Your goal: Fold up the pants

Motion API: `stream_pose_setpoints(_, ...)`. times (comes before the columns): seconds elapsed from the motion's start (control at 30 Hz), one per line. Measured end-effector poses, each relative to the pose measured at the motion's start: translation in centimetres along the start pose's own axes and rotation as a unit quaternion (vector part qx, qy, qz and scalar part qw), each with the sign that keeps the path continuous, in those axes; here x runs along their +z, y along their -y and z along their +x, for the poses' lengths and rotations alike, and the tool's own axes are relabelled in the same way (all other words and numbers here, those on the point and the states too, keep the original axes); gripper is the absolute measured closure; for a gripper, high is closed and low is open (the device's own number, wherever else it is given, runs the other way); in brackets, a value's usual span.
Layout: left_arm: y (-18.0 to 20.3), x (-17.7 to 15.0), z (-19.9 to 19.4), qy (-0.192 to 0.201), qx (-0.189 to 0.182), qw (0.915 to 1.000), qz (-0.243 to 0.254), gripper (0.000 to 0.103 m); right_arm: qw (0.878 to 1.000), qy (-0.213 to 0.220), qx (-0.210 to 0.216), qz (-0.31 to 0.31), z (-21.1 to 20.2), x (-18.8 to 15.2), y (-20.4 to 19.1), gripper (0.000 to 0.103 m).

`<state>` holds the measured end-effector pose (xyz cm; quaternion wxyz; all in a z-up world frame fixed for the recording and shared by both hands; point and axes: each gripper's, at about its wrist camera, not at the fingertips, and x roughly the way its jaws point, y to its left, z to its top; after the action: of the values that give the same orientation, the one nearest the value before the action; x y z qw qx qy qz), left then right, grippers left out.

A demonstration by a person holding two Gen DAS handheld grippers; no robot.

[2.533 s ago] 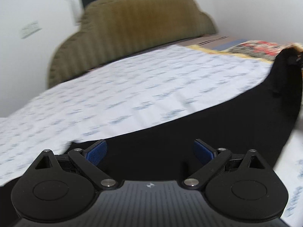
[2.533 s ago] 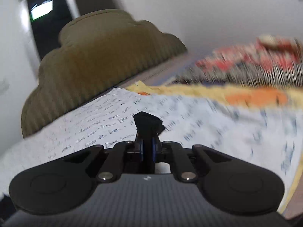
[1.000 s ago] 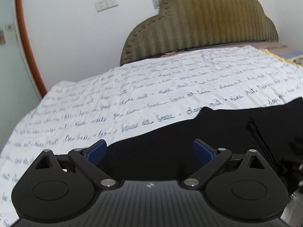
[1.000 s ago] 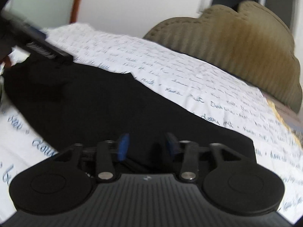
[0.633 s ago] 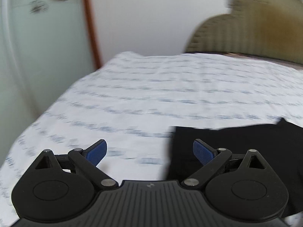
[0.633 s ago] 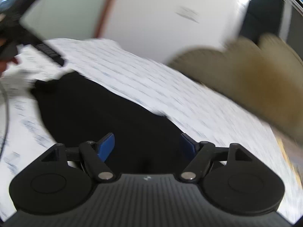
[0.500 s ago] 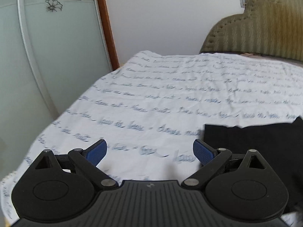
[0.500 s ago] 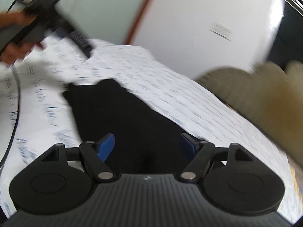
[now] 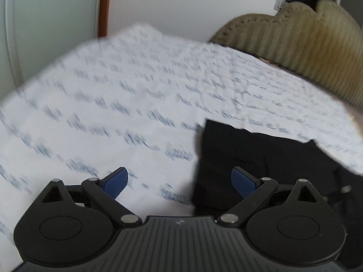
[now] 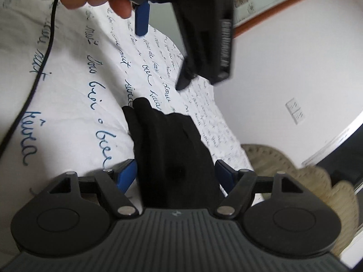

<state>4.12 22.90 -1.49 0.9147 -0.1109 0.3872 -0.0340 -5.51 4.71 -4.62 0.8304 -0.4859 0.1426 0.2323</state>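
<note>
You hold both grippers wide open and empty: the left gripper [image 9: 179, 182] above the sheet [image 9: 102, 113], the right gripper [image 10: 175, 173] just over the black pants [image 10: 172, 145]. The pants lie folded flat on the bed, so I judge the fold finished. No container is visible.

Soft, even daylight fills both views, with no glare and only faint shadows. In the left wrist view motion blur smears the writing on the sheet [image 9: 118, 104] and the headboard [image 9: 313, 45]; the right wrist view is sharper, though its far top edge blurs. Fisheye bending curves walls at the edges, and the pants [image 10: 174, 149] read as flat black with little detail.
</note>
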Motion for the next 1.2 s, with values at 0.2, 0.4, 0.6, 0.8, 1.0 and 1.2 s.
stream_pose_setpoints(0.2, -1.0, 0.0, 2.0, -0.046, -0.038, 0.9953, -0.077, 0.005, 0.998, 0.019, 0.002, -0.053, 1.9, 1.6, -1.5, 0.06)
stream_pose_setpoints(0.4, -0.5, 0.1, 3.1, -0.062, -0.042, 0.9937, -0.083, 0.005, 0.999, 0.021, 0.03, -0.034, 3.4, 1.7, -1.7, 0.092)
stream_pose_setpoints(0.6, -0.2, 0.3, 4.7, -0.088, -0.064, 0.9859, -0.127, 0.005, 0.985, 0.028, 0.094, 0.144, 3.2, 1.4, 3.8, 0.093)
stream_pose_setpoints(0.8, 0.5, 1.0, 6.0, -0.089, -0.08, 0.9797, -0.161, 0.005, 0.959, 0.032, 0.129, 0.249, 3.0, 0.2, 7.4, 0.093)
stream_pose_setpoints(1.0, 2.9, 1.6, 6.3, -0.057, -0.025, 0.9929, -0.101, 0.005, 0.937, 0.037, 0.147, 0.314, 3.2, -0.9, 9.3, 0.093)
stream_pose_setpoints(1.2, 4.0, 1.6, 6.3, -0.042, 0.017, 0.9975, -0.054, 0.005, 0.924, 0.034, 0.167, 0.344, 3.1, -1.9, 10.1, 0.093)
